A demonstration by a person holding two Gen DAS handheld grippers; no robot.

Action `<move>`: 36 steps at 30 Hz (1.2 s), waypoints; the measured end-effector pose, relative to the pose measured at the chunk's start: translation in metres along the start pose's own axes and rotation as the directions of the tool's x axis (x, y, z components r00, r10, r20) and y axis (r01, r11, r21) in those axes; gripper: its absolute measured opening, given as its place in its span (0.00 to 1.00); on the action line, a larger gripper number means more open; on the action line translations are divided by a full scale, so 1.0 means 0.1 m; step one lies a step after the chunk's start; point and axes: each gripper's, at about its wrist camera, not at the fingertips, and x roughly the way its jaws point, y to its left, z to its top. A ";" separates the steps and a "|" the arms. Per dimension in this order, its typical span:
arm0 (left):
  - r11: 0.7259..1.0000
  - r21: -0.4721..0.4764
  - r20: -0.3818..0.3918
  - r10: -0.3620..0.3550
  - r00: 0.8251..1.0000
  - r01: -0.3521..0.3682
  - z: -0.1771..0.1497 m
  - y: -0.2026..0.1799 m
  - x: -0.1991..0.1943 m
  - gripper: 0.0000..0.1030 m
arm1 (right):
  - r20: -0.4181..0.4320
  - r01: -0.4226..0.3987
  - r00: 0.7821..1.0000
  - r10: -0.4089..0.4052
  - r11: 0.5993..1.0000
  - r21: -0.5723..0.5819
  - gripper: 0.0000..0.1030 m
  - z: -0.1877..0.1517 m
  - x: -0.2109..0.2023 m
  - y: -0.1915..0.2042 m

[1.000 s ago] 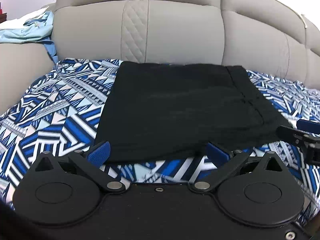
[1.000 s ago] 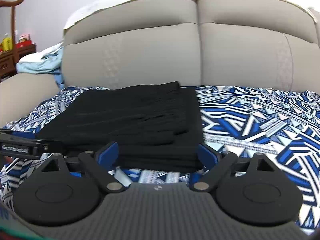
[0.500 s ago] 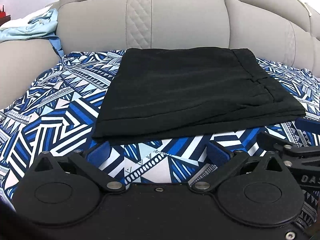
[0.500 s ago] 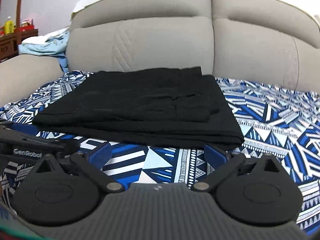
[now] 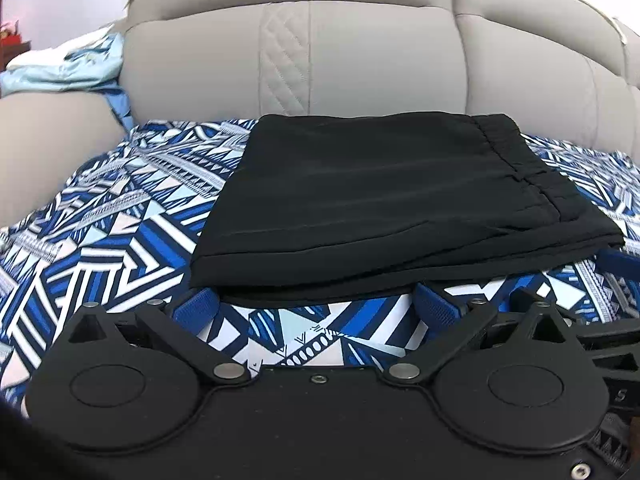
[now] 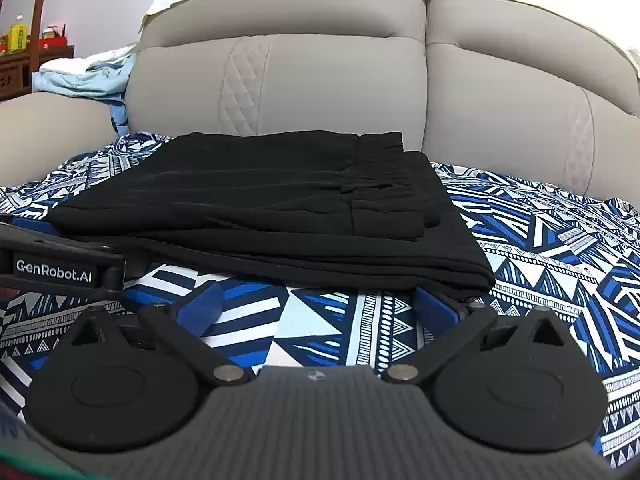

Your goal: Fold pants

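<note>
Black pants (image 5: 392,200) lie folded into a flat stack on the blue-and-white patterned cover (image 5: 100,240), waistband toward the right. My left gripper (image 5: 316,308) stands open just in front of the stack's near edge, blue pads wide apart, nothing between them. In the right wrist view the same pants (image 6: 280,208) lie ahead, and my right gripper (image 6: 318,306) is open too, short of the near fold and empty. The right gripper's finger (image 5: 616,264) shows at the left wrist view's right edge; the left gripper's body (image 6: 60,264) sits at the left of the right wrist view.
A beige sofa backrest (image 5: 360,60) rises right behind the pants. A light blue garment (image 5: 68,68) lies on the left armrest (image 6: 48,120). A dark wooden shelf with small bottles (image 6: 20,48) stands at the far left. The patterned cover (image 6: 560,248) spreads to the right.
Both grippers have drawn back from the pants' near edge, leaving a strip of patterned cover in front of the stack. The right gripper's jaws have spread a little wider.
</note>
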 end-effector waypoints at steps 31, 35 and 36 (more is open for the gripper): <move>1.000 -0.025 0.027 0.004 1.000 -0.004 -0.05 0.00 -0.04 1.00 | 0.020 0.004 1.000 -0.004 1.000 0.002 1.00 -0.03 -0.01 0.00; 1.000 -0.020 0.029 0.002 1.000 -0.001 -0.05 0.00 -0.04 1.00 | 0.022 0.005 1.000 -0.005 1.000 0.002 1.00 -0.03 -0.02 0.00; 1.000 -0.018 0.029 0.001 1.000 0.000 -0.05 0.00 -0.04 1.00 | 0.023 0.005 1.000 -0.005 1.000 0.003 1.00 -0.03 -0.02 0.00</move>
